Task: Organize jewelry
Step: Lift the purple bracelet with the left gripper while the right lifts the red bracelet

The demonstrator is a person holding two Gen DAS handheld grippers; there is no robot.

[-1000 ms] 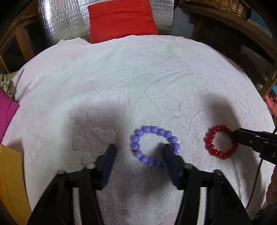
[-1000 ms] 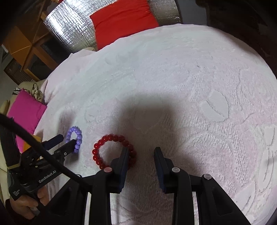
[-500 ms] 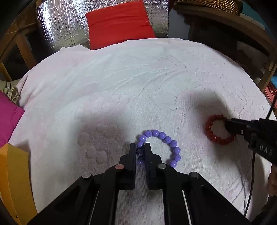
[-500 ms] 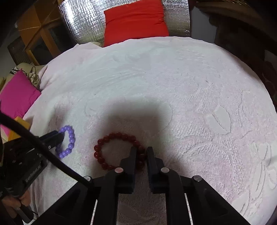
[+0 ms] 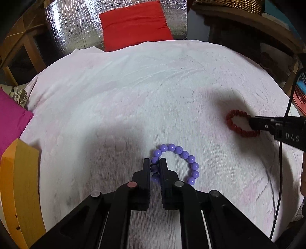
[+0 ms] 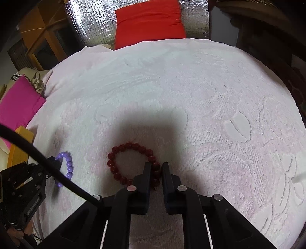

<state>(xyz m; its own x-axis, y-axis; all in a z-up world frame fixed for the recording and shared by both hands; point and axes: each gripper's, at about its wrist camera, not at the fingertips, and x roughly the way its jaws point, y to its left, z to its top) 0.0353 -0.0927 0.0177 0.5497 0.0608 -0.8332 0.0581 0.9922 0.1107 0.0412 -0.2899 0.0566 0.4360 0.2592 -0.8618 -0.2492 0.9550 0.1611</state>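
Left tool: its two black fingers are pinching the near-left beads of the round bracelet of glossy purple beads, a few beads sitting between the pads; the jaws have just been closing onto it.
Right tool: its black fingers are squeezing the near-right beads of the round bracelet of dark red beads; these jaws too have just been closing, with beads between them.
Purple bracelet: it is lying as an open ring on the cloth, curving away to the right of the left tool.
Red bracelet: it is resting well apart from the purple one, off to its right in the left wrist view.
In the way: a black cable is crossing the right wrist view in front of the left tool; a second thin cable is hanging by the right tool.
Surface: a pale pink textured cloth with a raised flower pattern is covering it, shadows of both tools falling on it.
Around: a red cushion is leaning on silver quilted foil at the far edge; a magenta cushion and a curved yellow wooden piece are sitting at the left; a wicker basket is showing at the top right.
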